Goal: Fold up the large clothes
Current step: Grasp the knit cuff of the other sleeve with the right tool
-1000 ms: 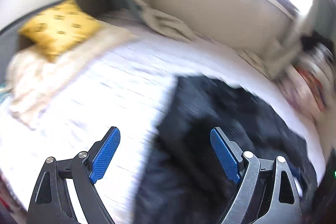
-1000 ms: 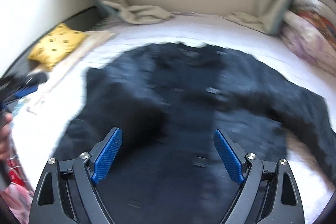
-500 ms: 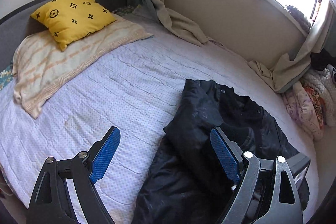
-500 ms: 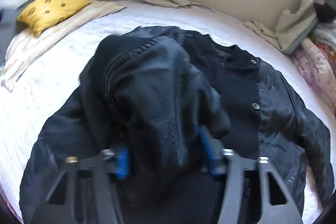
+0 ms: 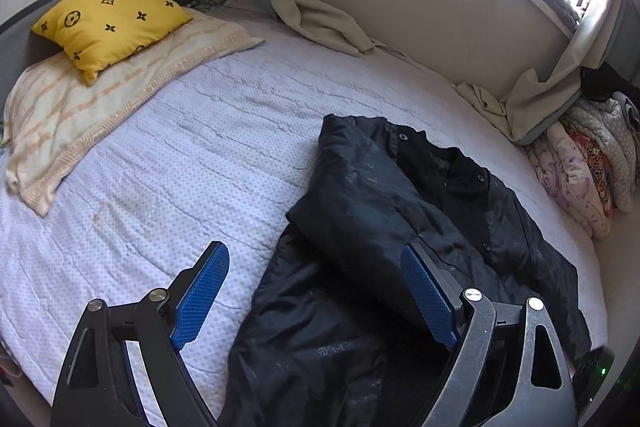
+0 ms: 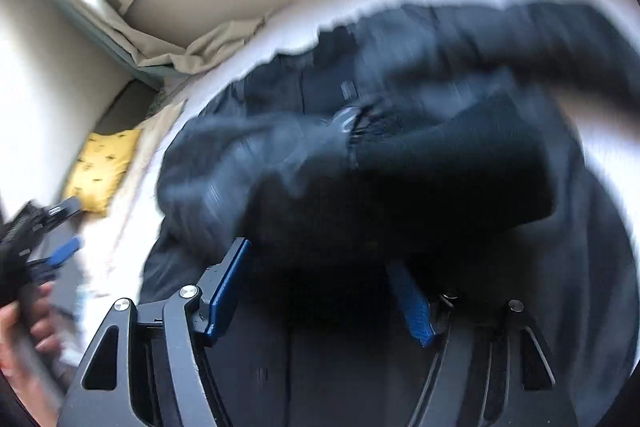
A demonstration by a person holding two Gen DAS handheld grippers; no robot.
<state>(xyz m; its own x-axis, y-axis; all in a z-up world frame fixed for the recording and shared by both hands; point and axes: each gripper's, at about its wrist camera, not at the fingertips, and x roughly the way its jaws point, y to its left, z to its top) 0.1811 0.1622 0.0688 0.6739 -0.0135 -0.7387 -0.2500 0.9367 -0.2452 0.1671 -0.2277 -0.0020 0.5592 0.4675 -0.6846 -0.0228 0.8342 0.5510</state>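
The black buttoned fabric jacket (image 5: 400, 227) lies on the white quilted bed (image 5: 168, 163), one sleeve folded across. Left claw (image 5: 316, 297) hovers released; right claw (image 6: 320, 291) grasps the ribbed cuff. Lay that sleeve flat, straight across the chest.

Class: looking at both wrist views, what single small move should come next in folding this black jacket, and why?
Probably lay the sleeve across the black jacket front: the right hand-held gripper appears to carry it, though blurred, while the left hand-held gripper hangs open.
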